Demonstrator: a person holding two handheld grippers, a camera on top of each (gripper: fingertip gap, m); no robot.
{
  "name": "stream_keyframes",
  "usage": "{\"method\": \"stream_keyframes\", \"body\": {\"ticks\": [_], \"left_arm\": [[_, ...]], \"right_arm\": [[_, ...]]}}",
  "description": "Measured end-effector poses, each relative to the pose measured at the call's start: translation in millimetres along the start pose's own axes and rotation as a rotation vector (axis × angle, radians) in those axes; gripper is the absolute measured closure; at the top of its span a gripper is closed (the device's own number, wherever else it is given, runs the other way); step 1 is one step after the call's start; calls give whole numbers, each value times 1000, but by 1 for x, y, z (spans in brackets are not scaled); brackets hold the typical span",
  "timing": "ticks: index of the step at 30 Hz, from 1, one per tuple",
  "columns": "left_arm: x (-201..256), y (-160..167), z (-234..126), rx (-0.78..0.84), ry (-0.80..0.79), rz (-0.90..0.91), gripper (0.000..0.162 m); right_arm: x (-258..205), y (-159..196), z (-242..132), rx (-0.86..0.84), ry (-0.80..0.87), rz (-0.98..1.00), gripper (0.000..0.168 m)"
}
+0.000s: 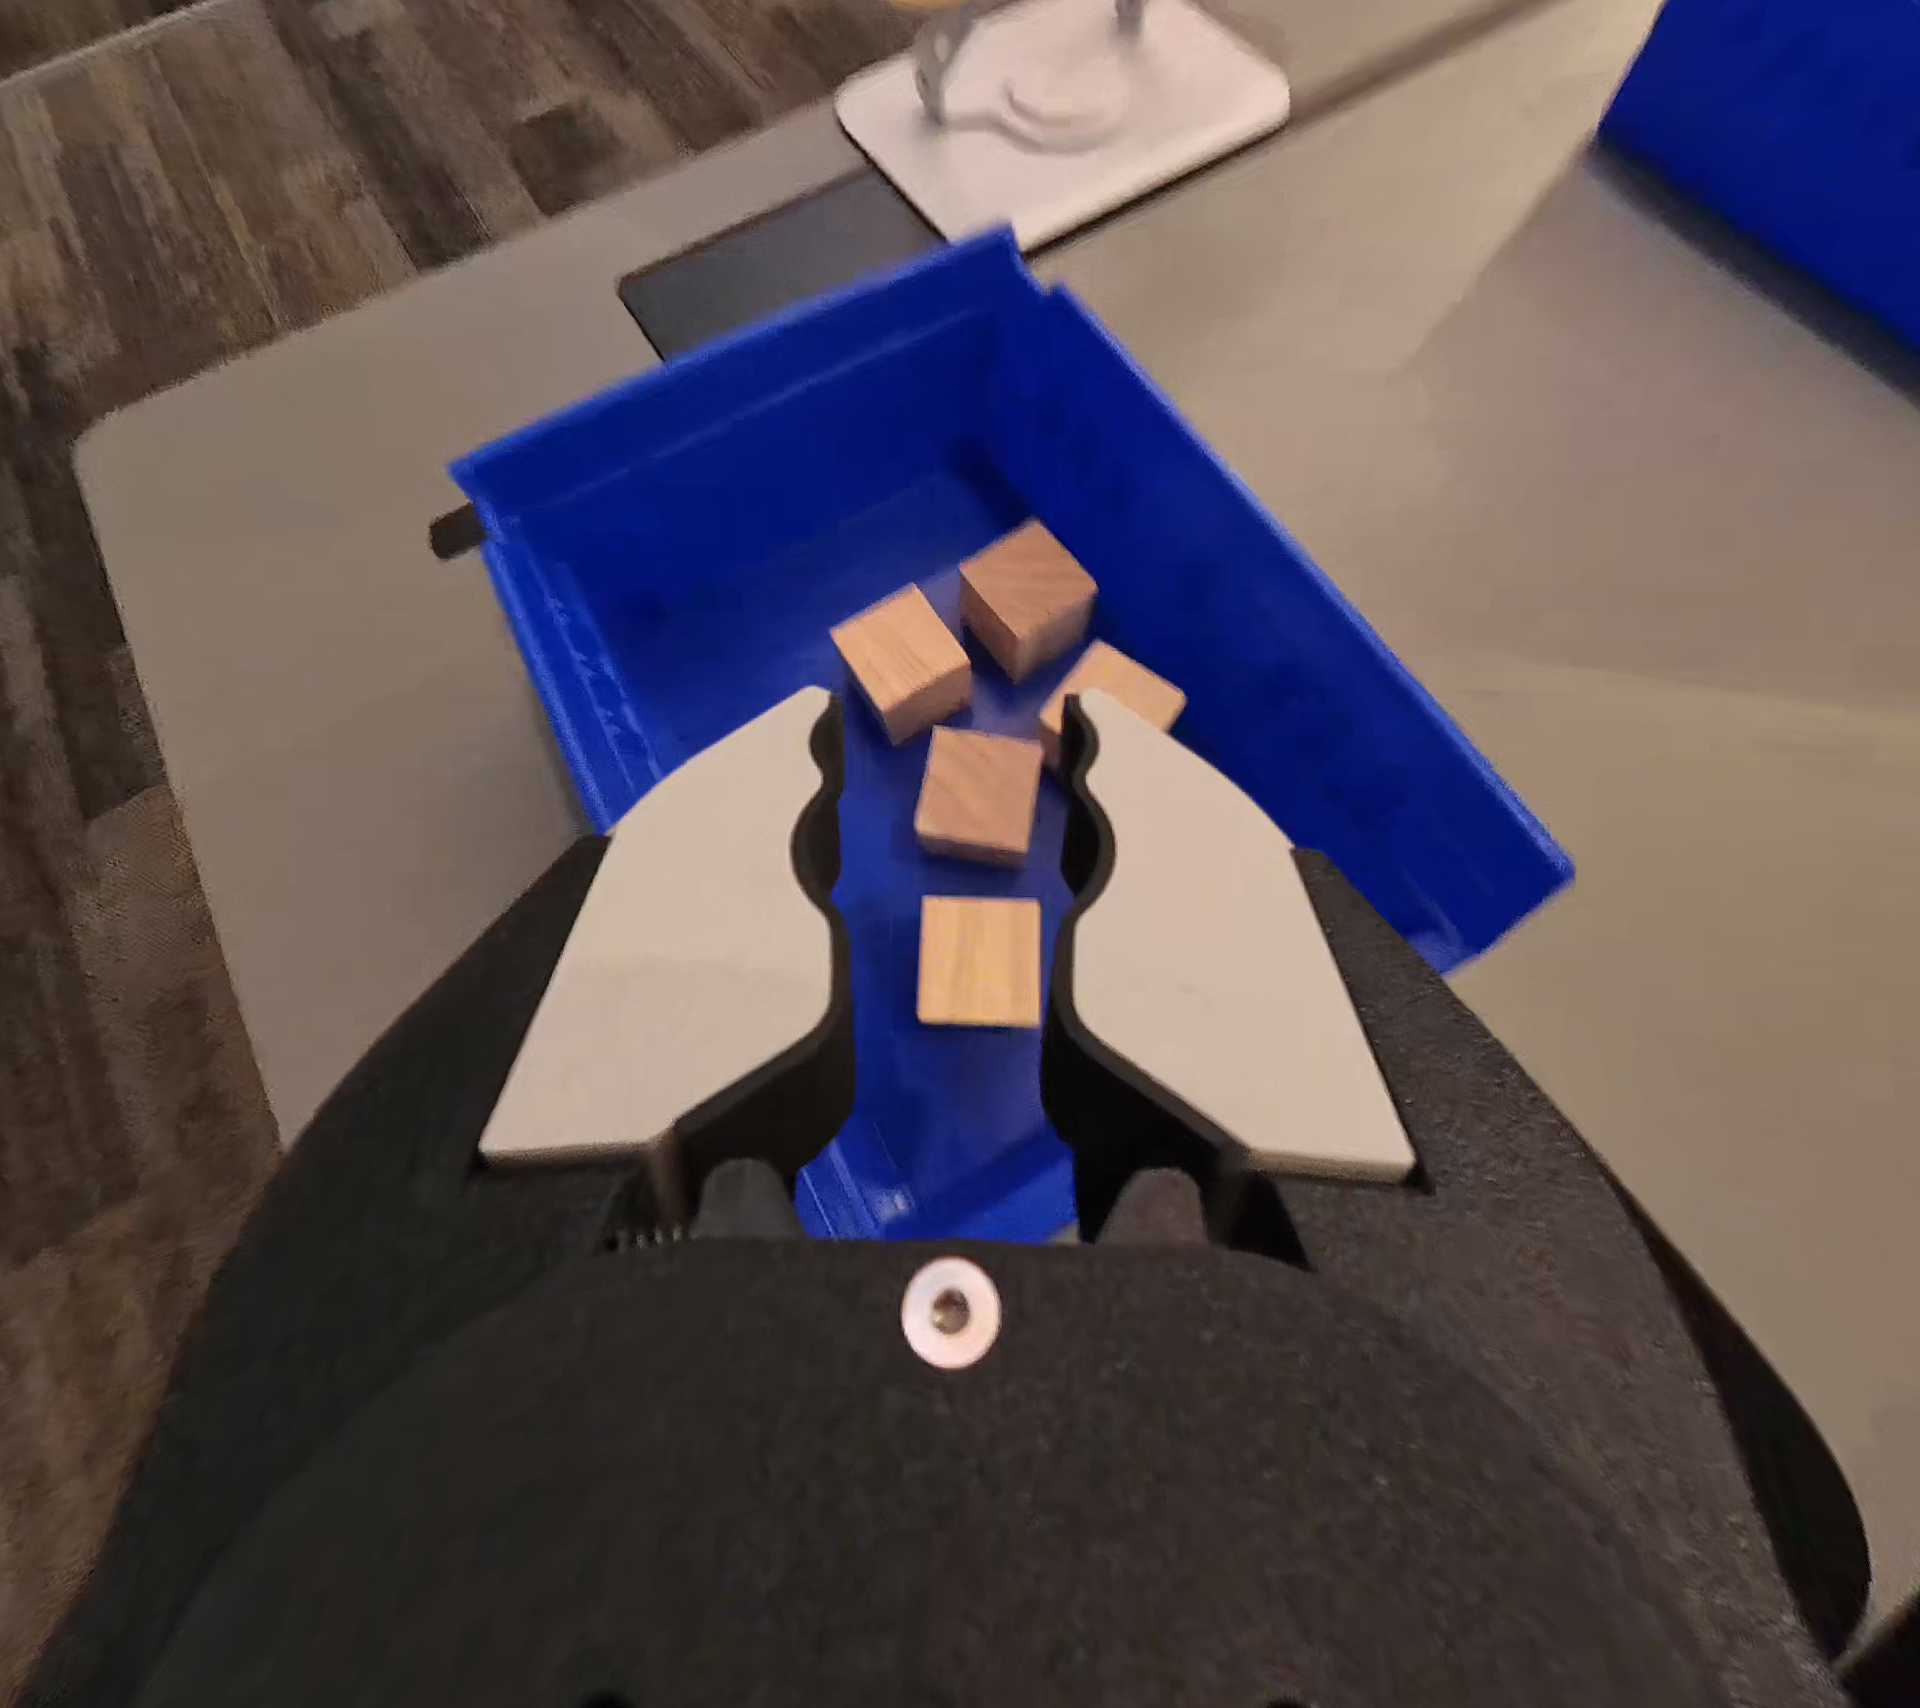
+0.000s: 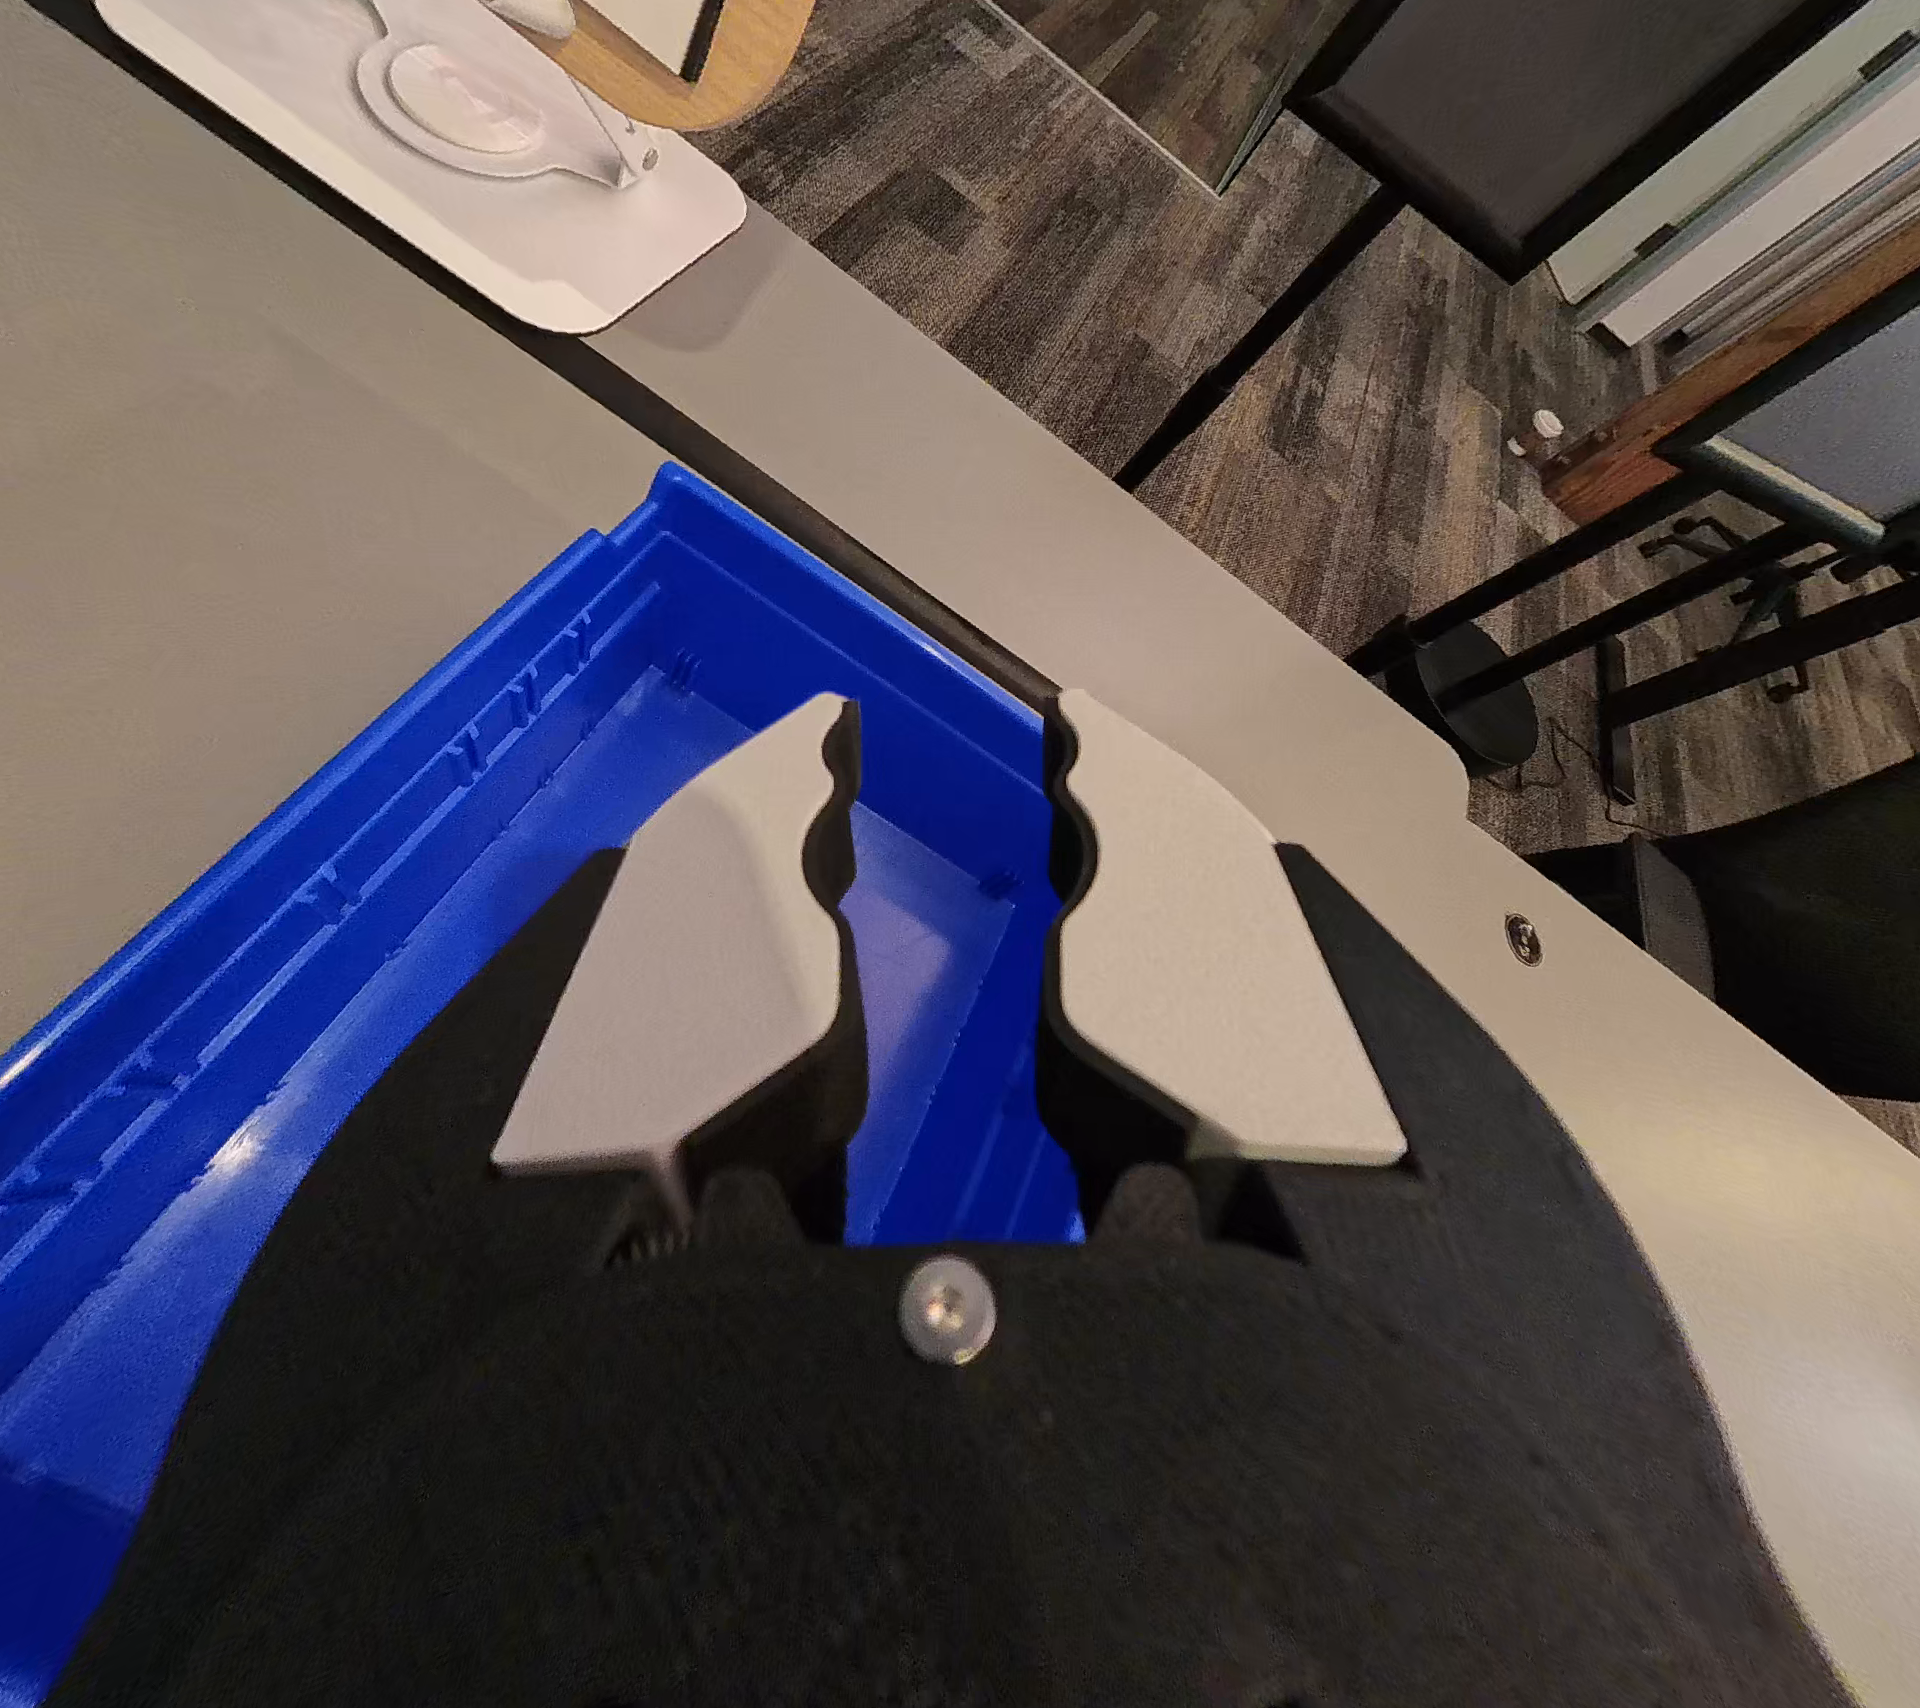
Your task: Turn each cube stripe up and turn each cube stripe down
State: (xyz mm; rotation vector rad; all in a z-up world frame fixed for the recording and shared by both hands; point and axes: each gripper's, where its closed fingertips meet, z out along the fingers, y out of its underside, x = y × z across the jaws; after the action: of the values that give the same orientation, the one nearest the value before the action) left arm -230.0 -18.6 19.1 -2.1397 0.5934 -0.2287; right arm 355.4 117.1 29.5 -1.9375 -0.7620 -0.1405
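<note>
Cubes (image 1: pixel 977 960), five plain wooden ones, are seen scattered on the floor of a blue bin (image 1: pixel 727 453) that stands on the grey table (image 1: pixel 1558 515); no stripe can be made out on any face shown. The left tongs (image 1: pixel 948 713) are held apart above this bin, empty, with two cubes framed between the fingers and one partly hidden behind the right finger. A second blue bin (image 2: pixel 343 879) is shown in the right wrist view, its visible interior bare. The right tongs (image 2: pixel 951 708) are likewise held apart over its far corner, nothing gripped. A white stand (image 2: pixel 436 131) with a wood-edged board is set at the table's far edge.
</note>
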Motion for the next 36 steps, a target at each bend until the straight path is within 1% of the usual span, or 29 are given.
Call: {"method": "stream_keyframes", "body": {"ticks": [3,5,7,11,14,17,22,24,25,29,32,36], "left_arm": [[22,31,12,-173,-11,108,118],[24,51,22,-278,-76,199,117],[21,71,31,-374,-131,270,113],[20,99,46,-501,-140,280,106],[18,108,54,-548,-123,240,104],[10,118,58,-611,-139,216,100],[4,134,62,-686,-133,162,100],[3,140,64,-706,-122,148,101],[3,142,65,-712,-122,138,105],[7,143,69,-710,-79,79,112],[6,146,69,-731,-80,84,117],[6,146,69,-746,-82,96,117]], "right_arm": [[-4,0,1,-10,-8,-13,133],[-7,0,2,-14,-15,-24,133],[-11,0,2,-19,-21,-35,133],[-16,1,3,-37,-32,-52,133],[-20,2,5,-46,-50,-62,133],[-22,4,6,-58,-58,-78,133],[-25,4,7,-62,-66,-88,133],[-24,4,7,-65,-65,-87,133],[-24,5,7,-69,-64,-85,133],[-25,6,9,-73,-72,-84,133],[-26,7,10,-80,-78,-90,133],[-28,9,11,-88,-84,-95,133]]}}
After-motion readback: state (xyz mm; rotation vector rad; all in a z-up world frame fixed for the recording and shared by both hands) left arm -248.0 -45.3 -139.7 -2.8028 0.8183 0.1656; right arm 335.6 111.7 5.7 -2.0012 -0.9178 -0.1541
